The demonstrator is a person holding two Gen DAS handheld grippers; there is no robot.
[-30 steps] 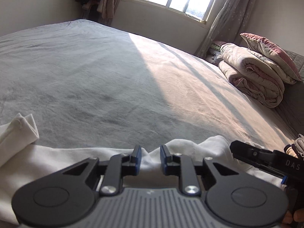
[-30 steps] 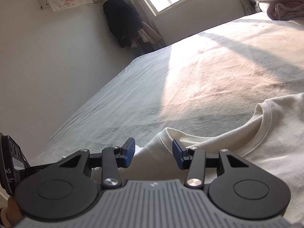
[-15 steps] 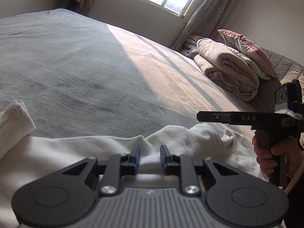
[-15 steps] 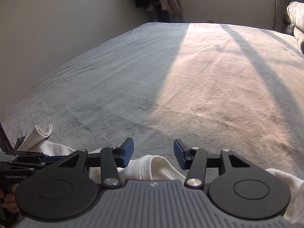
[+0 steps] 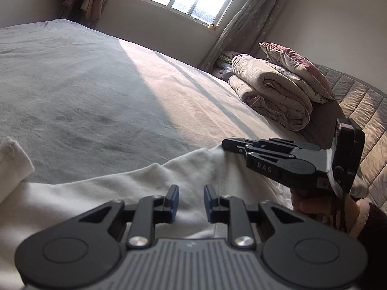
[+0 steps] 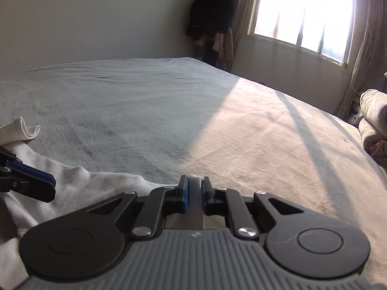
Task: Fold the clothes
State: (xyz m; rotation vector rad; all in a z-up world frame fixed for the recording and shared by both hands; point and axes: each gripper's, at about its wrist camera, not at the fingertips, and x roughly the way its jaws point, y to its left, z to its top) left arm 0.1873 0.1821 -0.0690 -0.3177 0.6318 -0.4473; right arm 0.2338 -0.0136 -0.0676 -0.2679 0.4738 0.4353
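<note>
A white shirt [image 5: 121, 193] lies crumpled along the near edge of the grey bed sheet [image 5: 96, 91], one sleeve [image 5: 12, 164] sticking out at the left. My left gripper [image 5: 191, 203] is narrowly closed, with a fold of the shirt rising between its blue pads. My right gripper [image 6: 195, 191] is closing, and a roll of the shirt's far edge [image 6: 194, 182] is pinched between its pads. In the left wrist view the right gripper [image 5: 226, 143] lies on its side at the shirt's right end, with a hand [image 5: 312, 205] on its grip. The left gripper [image 6: 52, 183] shows at the left over the shirt [image 6: 96, 186].
A folded quilt [image 5: 273, 96] and a pillow [image 5: 297, 67] are stacked at the bed's right end by a padded headboard [image 5: 358, 101]. Dark clothes [image 6: 210, 7] hang in the far corner beside a bright window [image 6: 302, 12]. The sheet [image 6: 169, 111] stretches wide beyond the shirt.
The right gripper rolled level, moved from the collar to the shirt's far edge and closed on it. The left gripper kept its narrow hold and turned slightly.
</note>
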